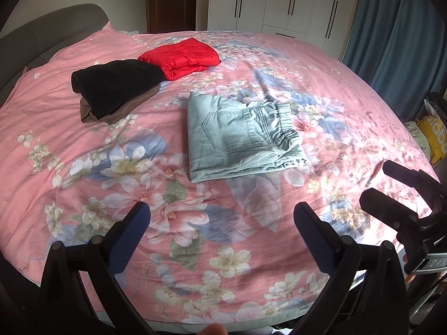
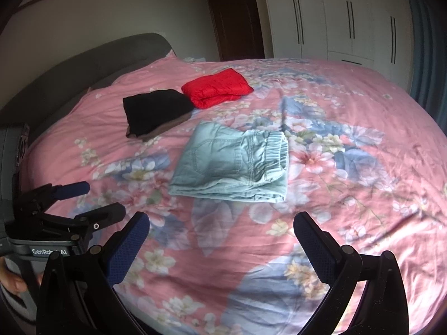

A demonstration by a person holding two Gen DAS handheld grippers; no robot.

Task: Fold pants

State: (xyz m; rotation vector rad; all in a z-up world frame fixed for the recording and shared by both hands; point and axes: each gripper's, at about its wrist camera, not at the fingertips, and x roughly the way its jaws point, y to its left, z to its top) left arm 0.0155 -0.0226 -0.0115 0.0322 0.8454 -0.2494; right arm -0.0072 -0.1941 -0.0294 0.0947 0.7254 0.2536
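The left gripper [image 1: 222, 217] hangs over the near part of the bed [image 1: 56, 106] with its jaws spread wide and nothing between them; only the pink floral bedspread [image 1: 349, 97] shows in the gap. The right gripper [image 2: 220, 227] stands the same way, jaws at full spread, empty, over the same cover.

The pants [image 1: 241, 136], pale green-blue denim, lie folded into a compact rectangle straight ahead of the left gripper and clear of both pairs of fingers. A back pocket faces up, and the gathered elastic waistband sits on the side away from the headboard [image 1: 42, 30]. From the right gripper they lie ahead and slightly to its left, again apart from its fingertips.

Beyond the pants and to the left of the left gripper's line sits a folded black garment [image 1: 117, 83] on top of a brown one [image 1: 123, 111], and just past that a folded red quilted piece [image 1: 181, 55]. White wardrobe doors [image 1: 279, 0] and a blue curtain [image 1: 391, 42] stand behind the bed.

Writing: in the right wrist view the body of the left gripper, seen at the left edge, carries white letters reading "GenRob" and "AI", with the middle hidden. In the left wrist view the right gripper's plate shows "DAS", cut off by the edge. A yellow bag [image 1: 435, 136] beside the bed bears white letters that I cannot read.
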